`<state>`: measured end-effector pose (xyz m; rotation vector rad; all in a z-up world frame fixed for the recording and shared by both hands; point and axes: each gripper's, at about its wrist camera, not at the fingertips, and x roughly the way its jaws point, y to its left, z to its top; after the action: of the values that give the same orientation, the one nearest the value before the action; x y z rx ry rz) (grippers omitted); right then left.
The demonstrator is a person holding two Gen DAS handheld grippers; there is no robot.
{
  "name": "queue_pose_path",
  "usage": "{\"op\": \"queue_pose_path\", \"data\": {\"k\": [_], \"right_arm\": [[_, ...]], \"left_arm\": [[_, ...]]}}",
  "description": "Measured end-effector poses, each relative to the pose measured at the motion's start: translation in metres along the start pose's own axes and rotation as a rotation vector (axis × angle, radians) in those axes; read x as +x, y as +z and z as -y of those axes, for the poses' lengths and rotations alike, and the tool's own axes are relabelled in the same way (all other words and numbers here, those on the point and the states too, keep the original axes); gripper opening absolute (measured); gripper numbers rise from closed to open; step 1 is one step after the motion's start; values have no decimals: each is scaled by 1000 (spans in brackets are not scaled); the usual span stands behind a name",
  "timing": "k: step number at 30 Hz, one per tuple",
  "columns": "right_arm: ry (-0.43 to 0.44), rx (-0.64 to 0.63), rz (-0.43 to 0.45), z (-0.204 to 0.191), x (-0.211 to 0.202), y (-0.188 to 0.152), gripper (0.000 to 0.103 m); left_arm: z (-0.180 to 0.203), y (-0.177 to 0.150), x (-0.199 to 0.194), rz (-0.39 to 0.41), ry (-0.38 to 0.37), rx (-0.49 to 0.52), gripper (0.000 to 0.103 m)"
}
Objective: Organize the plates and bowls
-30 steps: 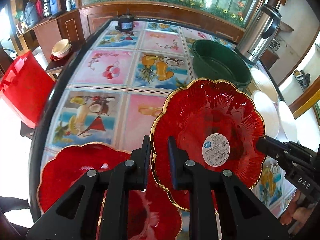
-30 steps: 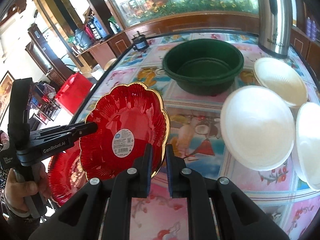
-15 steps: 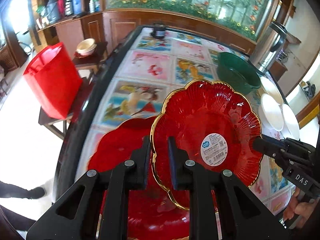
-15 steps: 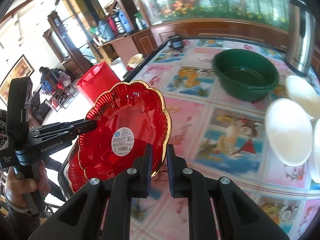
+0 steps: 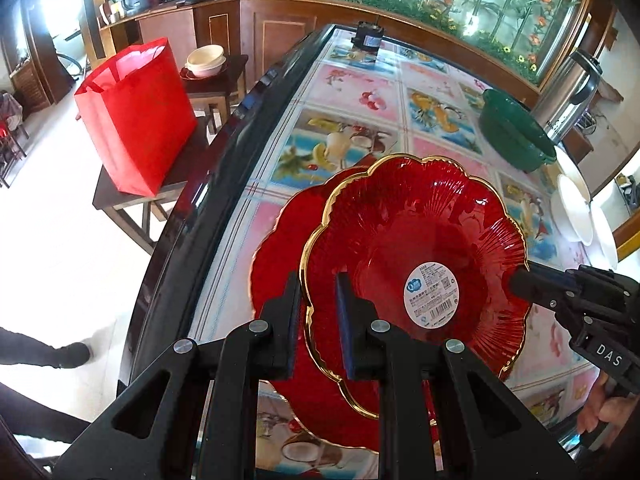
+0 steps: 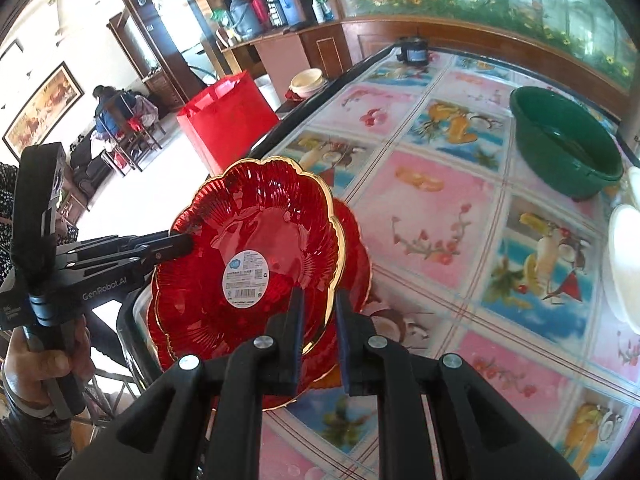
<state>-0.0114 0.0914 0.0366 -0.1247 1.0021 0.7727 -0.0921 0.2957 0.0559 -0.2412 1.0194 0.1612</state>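
A red flower-shaped glass plate (image 5: pixel 416 232) with a gold rim and a white sticker hangs tilted between both grippers. My left gripper (image 5: pixel 319 285) is shut on its near-left rim. My right gripper (image 6: pixel 320 305) is shut on the opposite rim, and its tip (image 5: pixel 516 280) shows in the left wrist view. In the right wrist view the held plate (image 6: pixel 256 232) has the left gripper (image 6: pixel 182 242) clamped on its far side. A second red plate (image 5: pixel 276 248) lies on the table directly beneath, its edge (image 6: pixel 360 256) peeking out.
The table's black edge (image 5: pixel 192 216) runs close on the left, with a red bag (image 5: pixel 136 112) and cream bowls (image 5: pixel 206 60) on low stands beyond. A green basin (image 6: pixel 568 144), white dishes (image 5: pixel 572 208) and a steel flask (image 5: pixel 568 92) stand at the right.
Both grippers have carried the red plate leftward across the table and slightly down. It now overlaps the second red plate near the table's left edge.
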Motion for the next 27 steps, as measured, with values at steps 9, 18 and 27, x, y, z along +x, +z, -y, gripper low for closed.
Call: {"op": "queue_pose_path", "data": {"k": [9,18,27], "right_arm": [[-33,-37,-65,-7,20,-8,15],[-102,-102,-94,-16,27,-7,16],[-133,-127,-89,-19,28,-5,24]], "left_arm": [[-3,-8,18,-31,26,21,16],[-2,-10,25,-32,45,48,17],[0,-11,25,1,34,27,26]]}}
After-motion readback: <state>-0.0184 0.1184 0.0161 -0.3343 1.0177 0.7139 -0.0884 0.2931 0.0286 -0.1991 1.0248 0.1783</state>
